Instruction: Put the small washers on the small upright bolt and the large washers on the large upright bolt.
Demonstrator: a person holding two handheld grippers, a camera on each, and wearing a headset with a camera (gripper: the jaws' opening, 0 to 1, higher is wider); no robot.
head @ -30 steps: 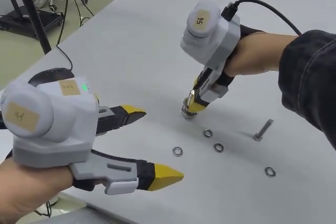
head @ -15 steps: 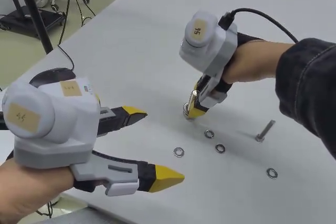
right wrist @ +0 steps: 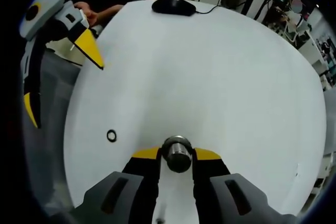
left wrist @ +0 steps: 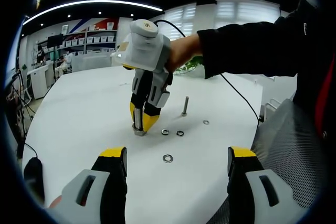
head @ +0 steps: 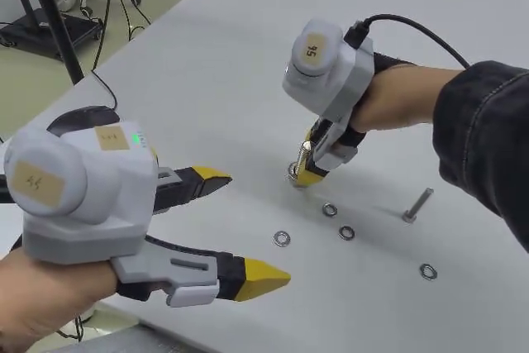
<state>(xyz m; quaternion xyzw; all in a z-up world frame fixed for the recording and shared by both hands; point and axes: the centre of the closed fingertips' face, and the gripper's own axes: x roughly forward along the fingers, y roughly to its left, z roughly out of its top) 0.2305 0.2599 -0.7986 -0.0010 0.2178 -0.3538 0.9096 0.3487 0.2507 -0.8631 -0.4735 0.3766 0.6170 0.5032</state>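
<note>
My right gripper (head: 309, 173) is shut on the large bolt (head: 302, 159), which stands upright with its head on the white table (head: 215, 64). From above, the bolt's end (right wrist: 177, 153) sits between the yellow jaws. The small bolt (head: 416, 204) stands upright to the right of it. Several washers lie flat near the bolts: one (head: 330, 210) beside the right gripper, one (head: 346, 233) below it, one (head: 282, 239) to the left, one (head: 427, 271) at the right. My left gripper (head: 240, 225) hovers open at the near left, holding nothing.
A black round object (head: 78, 120) with a cable lies on the table behind my left gripper. The right gripper's black cable (head: 421, 16) trails over the table's far side. Bare tabletop stretches beyond the bolts. The near table edge runs under my left hand.
My right gripper has lifted and tilted slightly with the large bolt, so more of the shaft shows beside the jaws. The left gripper and the washers stay where they were.
</note>
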